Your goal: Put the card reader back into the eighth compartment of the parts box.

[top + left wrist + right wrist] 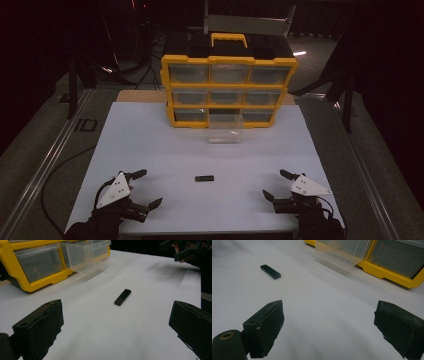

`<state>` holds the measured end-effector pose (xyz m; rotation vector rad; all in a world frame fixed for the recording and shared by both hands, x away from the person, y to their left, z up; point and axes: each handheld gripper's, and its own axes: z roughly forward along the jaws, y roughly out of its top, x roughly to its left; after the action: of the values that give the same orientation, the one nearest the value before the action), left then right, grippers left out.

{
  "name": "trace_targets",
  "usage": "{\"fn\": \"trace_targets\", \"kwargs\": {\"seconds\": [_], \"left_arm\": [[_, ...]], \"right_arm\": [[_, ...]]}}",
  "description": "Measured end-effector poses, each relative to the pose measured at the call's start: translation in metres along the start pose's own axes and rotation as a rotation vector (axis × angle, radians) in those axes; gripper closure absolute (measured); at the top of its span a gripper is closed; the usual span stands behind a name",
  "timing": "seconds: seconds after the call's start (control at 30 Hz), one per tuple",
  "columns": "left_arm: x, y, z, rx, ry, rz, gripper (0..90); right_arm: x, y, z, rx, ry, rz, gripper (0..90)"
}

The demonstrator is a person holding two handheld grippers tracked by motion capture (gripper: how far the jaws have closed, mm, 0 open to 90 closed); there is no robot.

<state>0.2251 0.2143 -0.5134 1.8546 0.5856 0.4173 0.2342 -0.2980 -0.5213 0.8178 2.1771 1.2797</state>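
Fingers of the left gripper [147,188] are standing wide apart w/ nothing between them, hovering low over the white table [150,140] near its front left corner. In the left gripper view those fingers [41,325] are framing bare white surface. Fingers of the right gripper [278,184] are likewise spread wide & holding nothing, sitting near the front right corner; the right gripper view is showing them [265,325] gaping over the table too.

Both grippers are pointing inward, roughly toward each other. Between them, approx. midway, a small flat black bar [204,178] is lying on the table, well apart from either gripper and touched by neither. It is showing in the left gripper view [122,297] ahead of the fingers, and in the right gripper view [270,271] off to the upper left.

Farther back, a clear plastic drawer [225,128] is sticking out from the bottom row, middle slot, of a yellow organizer box [229,89] w/ three rows of drawers & a yellow handle on top. The box is standing at the far edge of the table.
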Motion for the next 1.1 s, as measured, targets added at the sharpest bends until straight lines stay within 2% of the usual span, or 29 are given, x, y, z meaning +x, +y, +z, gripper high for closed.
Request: {"fn": "trace_targets", "kwargs": {"seconds": [0.03,0.23,0.53,0.67,0.7,0.73,0.83,1.1], "left_arm": [[0.0,0.0,0.0,0.0,0.0,0.0,0.0],[0.008,0.023,0.0,0.024,-0.02,0.005,0.0],[0.01,0.048,0.001,0.017,-0.055,0.007,0.0],[0.01,0.064,0.008,0.02,-0.074,0.017,0.0],[0.01,0.064,0.008,0.02,-0.074,0.017,0.0],[0.01,0.071,0.011,0.02,-0.091,0.013,0.0],[0.009,0.079,0.018,0.026,-0.107,0.01,0.0],[0.004,0.093,0.038,0.028,-0.132,0.03,0.0]], "right_arm": [[0.0,0.0,0.0,0.0,-0.004,0.0,9.0],[0.0,0.001,-0.001,-0.005,-0.01,-0.004,9.0],[0.0,0.001,-0.001,-0.004,-0.008,0.005,9.0],[0.0,0.001,-0.002,-0.005,-0.004,0.0,9.0],[0.0,0.001,-0.002,-0.005,-0.004,0.0,9.0],[0.0,0.001,-0.002,-0.011,-0.001,0.002,9.0],[0.0,0.001,-0.002,-0.012,0.0,0.005,9.0],[0.001,0.001,-0.002,-0.009,0.002,0.003,9.0]]}}
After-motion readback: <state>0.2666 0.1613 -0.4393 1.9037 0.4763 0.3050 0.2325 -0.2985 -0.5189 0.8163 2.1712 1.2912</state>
